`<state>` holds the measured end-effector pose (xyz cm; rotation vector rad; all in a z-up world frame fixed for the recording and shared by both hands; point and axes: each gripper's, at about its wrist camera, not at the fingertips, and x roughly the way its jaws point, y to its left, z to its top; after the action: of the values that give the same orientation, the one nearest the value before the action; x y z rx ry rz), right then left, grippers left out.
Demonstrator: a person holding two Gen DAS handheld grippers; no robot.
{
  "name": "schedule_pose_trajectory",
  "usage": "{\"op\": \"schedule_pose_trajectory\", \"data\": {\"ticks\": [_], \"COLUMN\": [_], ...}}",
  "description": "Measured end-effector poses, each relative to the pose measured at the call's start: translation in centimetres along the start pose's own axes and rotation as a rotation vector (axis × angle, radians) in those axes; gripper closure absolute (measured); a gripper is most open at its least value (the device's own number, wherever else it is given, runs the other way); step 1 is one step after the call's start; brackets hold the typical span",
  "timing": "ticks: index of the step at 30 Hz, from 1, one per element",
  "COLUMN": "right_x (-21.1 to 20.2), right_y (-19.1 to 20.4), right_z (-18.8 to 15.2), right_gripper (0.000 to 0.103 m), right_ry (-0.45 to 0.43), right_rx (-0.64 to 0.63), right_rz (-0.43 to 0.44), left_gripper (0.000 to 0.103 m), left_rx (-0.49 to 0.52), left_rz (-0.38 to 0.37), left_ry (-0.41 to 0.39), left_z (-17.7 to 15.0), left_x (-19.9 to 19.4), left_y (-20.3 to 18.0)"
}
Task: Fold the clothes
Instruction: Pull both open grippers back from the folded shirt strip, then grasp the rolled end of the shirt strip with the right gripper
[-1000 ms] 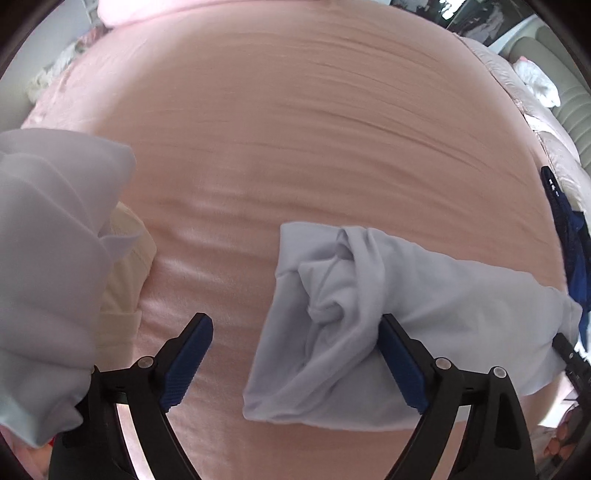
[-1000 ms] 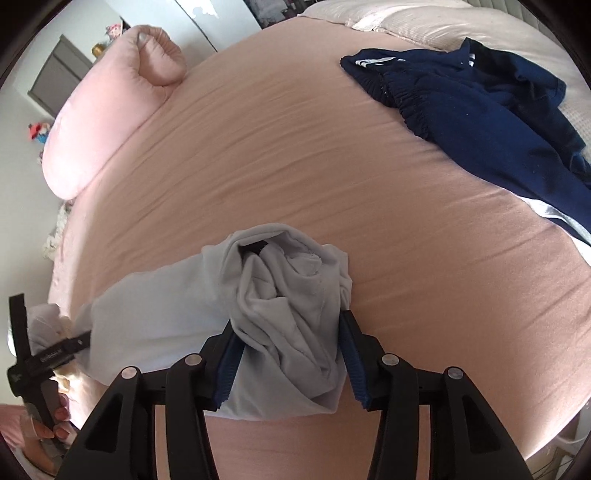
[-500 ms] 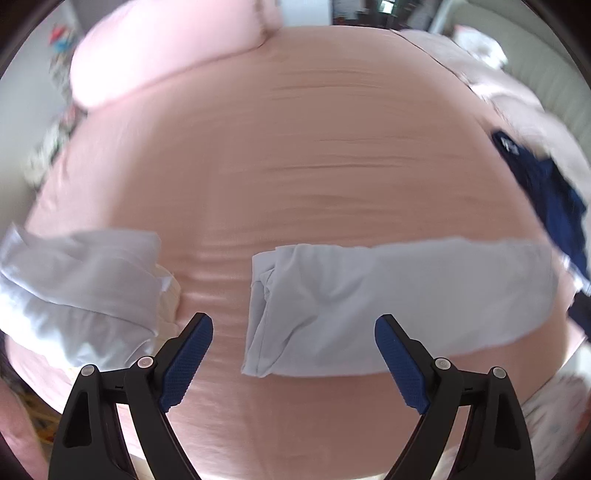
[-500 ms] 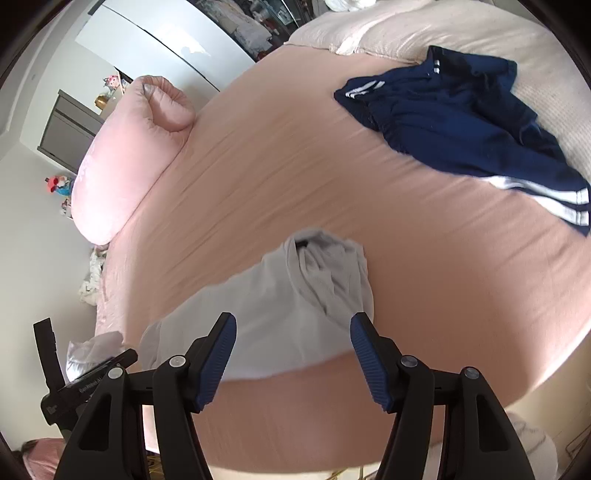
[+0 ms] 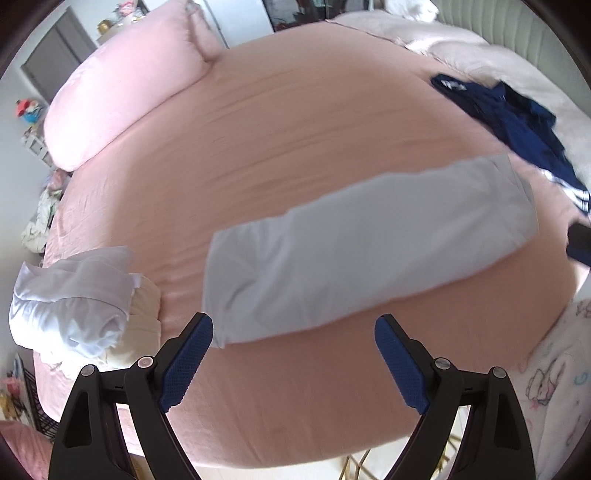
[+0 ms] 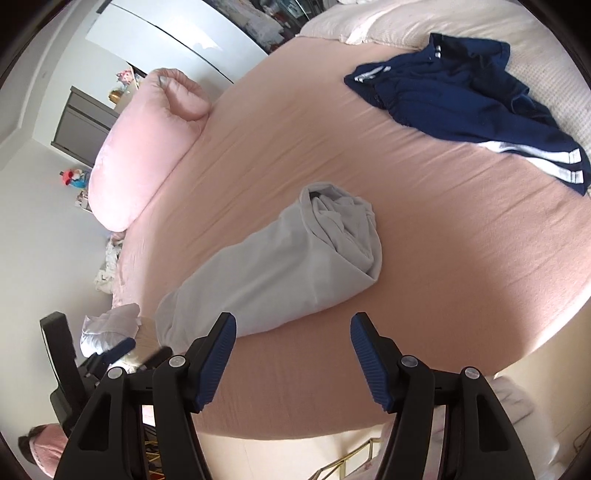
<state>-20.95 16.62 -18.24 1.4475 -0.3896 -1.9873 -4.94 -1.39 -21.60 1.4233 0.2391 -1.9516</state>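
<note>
While both grippers hover above the near edge of the bed [image 5: 295, 129], one pale grey garment [image 5: 362, 247] lies on the pink sheet in a long folded strip, free of any grip. Its far end is bunched and rumpled in the right wrist view, where a small dark tag shows in the folds. The left gripper [image 5: 293, 354] stands spread wide with nothing between its two blue pads, just short of the strip's near corner. The right gripper [image 6: 293, 350] is also released, its two blue pads apart and empty, with the grey garment lying just beyond its left finger.

Counted across the bed, three lots of clothing show: the grey strip, one navy garment with white stripes [image 6: 461, 99] crumpled toward the far right, well apart from the strip, and one heap at the left edge, made of a white piece [image 5: 70, 302] resting on a cream piece [image 5: 142, 317]. One large pink pillow [image 5: 125, 88] lies along the far left side. A pale blanket [image 6: 406, 22] covers the far right corner, partly under the navy garment.
</note>
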Motion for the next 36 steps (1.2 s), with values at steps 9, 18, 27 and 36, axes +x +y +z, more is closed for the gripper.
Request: {"op": "schedule_pose_trajectory", "data": {"ticks": [9, 18, 27, 36], "right_x": [1.6, 3.4, 6.2, 8.1], "right_y": [1.3, -4.0, -3.9, -5.0], "right_z": [2.8, 5.9, 7.7, 6.5], "right_gripper": [0.033, 0.032, 0.029, 0.029], "right_ry": [0.048, 0.146, 0.191, 0.182], "right_rx": [0.019, 0.388, 0.244, 0.24], "right_rz": [0.029, -0.049, -0.071, -0.05], "left_gripper": [0.013, 0.013, 0.013, 0.013], "left_rx": [0.129, 0.218, 0.287, 0.265], "left_rz": [0.063, 0.071, 0.031, -0.1], "left_ry": [-0.065, -0.072, -0.086, -0.162], "left_z": [1.7, 3.9, 5.6, 6.5], "left_x": [-0.8, 1.3, 2.4, 2.7], "left_y": [-4.9, -7.1, -10.4, -12.7]}}
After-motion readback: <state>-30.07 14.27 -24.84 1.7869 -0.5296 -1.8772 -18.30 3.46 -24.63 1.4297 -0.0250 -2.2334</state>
